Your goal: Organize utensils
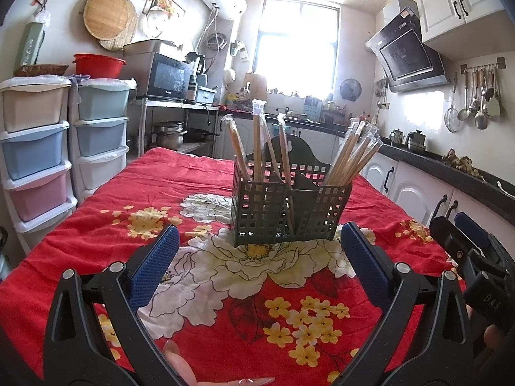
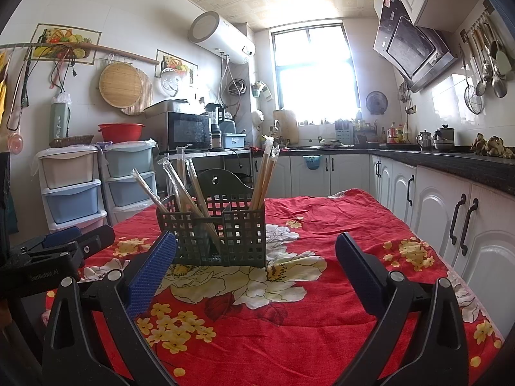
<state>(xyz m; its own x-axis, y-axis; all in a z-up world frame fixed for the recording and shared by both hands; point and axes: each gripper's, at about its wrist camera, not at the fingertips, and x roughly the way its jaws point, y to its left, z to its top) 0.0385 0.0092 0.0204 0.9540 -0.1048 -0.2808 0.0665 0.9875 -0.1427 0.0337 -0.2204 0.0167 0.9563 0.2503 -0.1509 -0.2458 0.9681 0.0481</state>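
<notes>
- Here, the left gripper (image 1: pixel 260 247) and right gripper (image 2: pixel 256 254) are both spread wide, empty, near the caddy (image 1: pixel 289 212).
- Wrapped chopsticks (image 1: pixel 351 157) stand inside the caddy.

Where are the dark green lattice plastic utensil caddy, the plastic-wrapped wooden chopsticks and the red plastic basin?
dark green lattice plastic utensil caddy (image 1: pixel 267 212): left wrist view, front wall.
plastic-wrapped wooden chopsticks (image 1: pixel 349 157): left wrist view, right bundle, mid-shaft.
red plastic basin (image 2: pixel 120 132): right wrist view, side wall.

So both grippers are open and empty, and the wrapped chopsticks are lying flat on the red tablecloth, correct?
Not quite. The wrapped chopsticks stand upright in the dark caddy, as the left wrist view shows. Both the left gripper and right gripper are open and empty.
</notes>
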